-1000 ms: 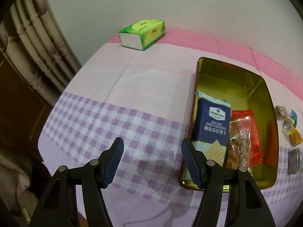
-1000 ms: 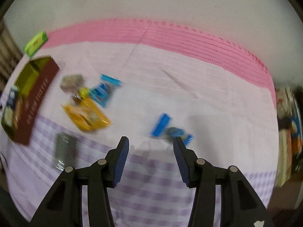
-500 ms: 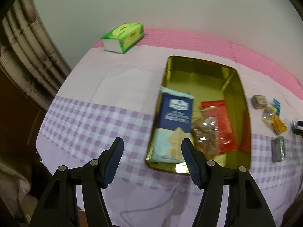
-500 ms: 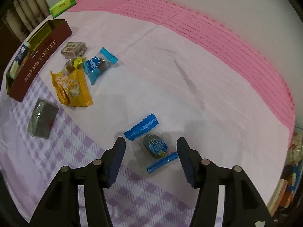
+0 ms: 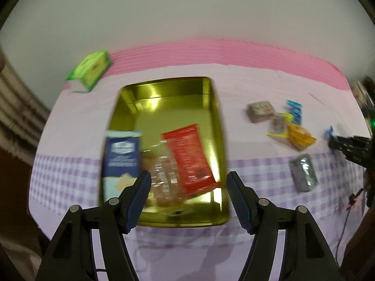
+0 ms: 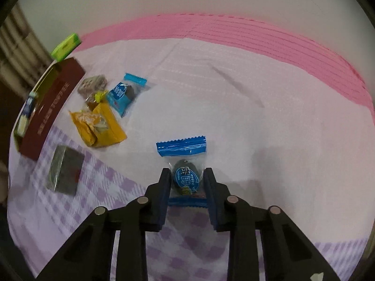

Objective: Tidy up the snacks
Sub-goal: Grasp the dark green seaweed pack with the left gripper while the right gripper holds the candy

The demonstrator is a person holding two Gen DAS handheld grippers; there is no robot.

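A gold tin (image 5: 173, 98) with brown outer walls (image 6: 54, 107) holds a navy cracker pack (image 5: 121, 154), a clear snack bag (image 5: 164, 175) and a red pack (image 5: 189, 154). My left gripper (image 5: 187, 187) is open and empty above the tin's near end. My right gripper (image 6: 186, 180) is shut on a blue-wrapped candy (image 6: 185, 175) that lies on the tablecloth. Loose snacks lie right of the tin: an orange pack (image 6: 98, 126), a blue pack (image 6: 124, 93), a brown square (image 6: 91, 84) and a grey foil block (image 6: 64, 171).
A green tissue box (image 5: 91, 70) stands at the back left by the wall. The tablecloth's pink band (image 6: 234, 30) runs along the far edge. A radiator (image 5: 16, 107) is at the left. Cluttered goods (image 5: 365, 93) sit at the far right.
My left gripper has swung right and now hangs over the tin. My right gripper has moved down to the blue-wrapped candy and shut on it.
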